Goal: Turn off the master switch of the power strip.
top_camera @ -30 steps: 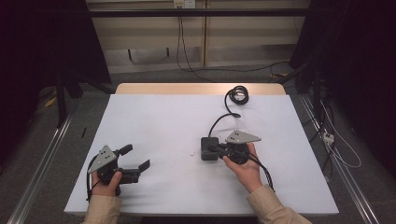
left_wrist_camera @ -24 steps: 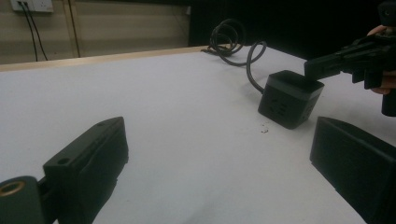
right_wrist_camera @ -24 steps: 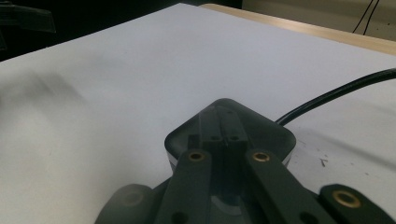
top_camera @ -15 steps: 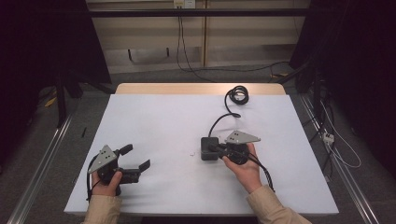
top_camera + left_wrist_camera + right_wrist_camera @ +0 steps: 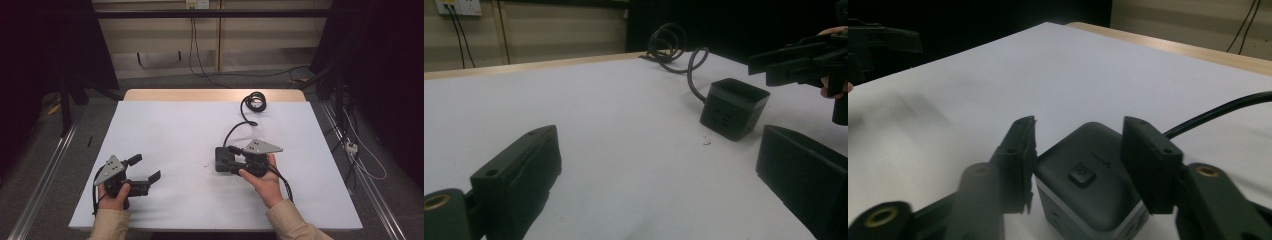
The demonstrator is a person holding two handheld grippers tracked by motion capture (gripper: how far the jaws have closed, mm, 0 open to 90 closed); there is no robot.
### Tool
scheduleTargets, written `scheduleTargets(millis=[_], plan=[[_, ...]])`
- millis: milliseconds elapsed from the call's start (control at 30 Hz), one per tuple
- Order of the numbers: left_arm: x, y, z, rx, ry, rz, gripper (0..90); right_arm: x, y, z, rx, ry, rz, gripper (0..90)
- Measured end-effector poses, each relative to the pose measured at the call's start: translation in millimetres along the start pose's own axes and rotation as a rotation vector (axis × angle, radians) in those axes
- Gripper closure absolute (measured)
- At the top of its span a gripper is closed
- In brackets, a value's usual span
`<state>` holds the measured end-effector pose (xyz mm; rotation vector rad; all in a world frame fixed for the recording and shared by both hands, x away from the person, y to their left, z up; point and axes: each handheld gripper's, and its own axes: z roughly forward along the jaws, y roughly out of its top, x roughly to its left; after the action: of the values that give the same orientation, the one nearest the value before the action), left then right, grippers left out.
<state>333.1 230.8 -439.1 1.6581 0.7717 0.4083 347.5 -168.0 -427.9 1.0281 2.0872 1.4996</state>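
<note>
1 coiled cable [image 5: 253,101] trails behind the black cube [image 5: 223,159] on the table [image 5: 165,130].

A white rectangular worktop [image 5: 165,130] with a pale wooden strip [image 5: 200,95] along its far edge stood on grey carpeted floor [image 5: 100,107]. A tiny white speck [image 5: 205,164] lay near the middle of the worktop. Metal floor rails ran along the left [image 5: 45,175] and right [image 5: 370,190] sides. Behind, thin black cables [image 5: 192,45] hung from a white wall socket [image 5: 196,4] on a beige panelled wall [image 5: 165,50]. A small white plug block [image 5: 351,147] lay on the floor at the right. Dark curtains [image 5: 45,50] flanked the scene.
</note>
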Motion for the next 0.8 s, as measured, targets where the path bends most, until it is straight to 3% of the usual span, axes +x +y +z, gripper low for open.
scheduleTargets(millis=[200,800], plan=[[0.0,0.1,0.3,0.001,-0.001,0.002,3.9,-2.8,-3.8,-11.3,-0.007,-0.005,0.013,28.1],[-0.3,-0.4,0.5,0.006,-0.003,0.003,3.9,-10.7,-19.3,-38.0,0.021,-0.039,-0.008,16.8]])
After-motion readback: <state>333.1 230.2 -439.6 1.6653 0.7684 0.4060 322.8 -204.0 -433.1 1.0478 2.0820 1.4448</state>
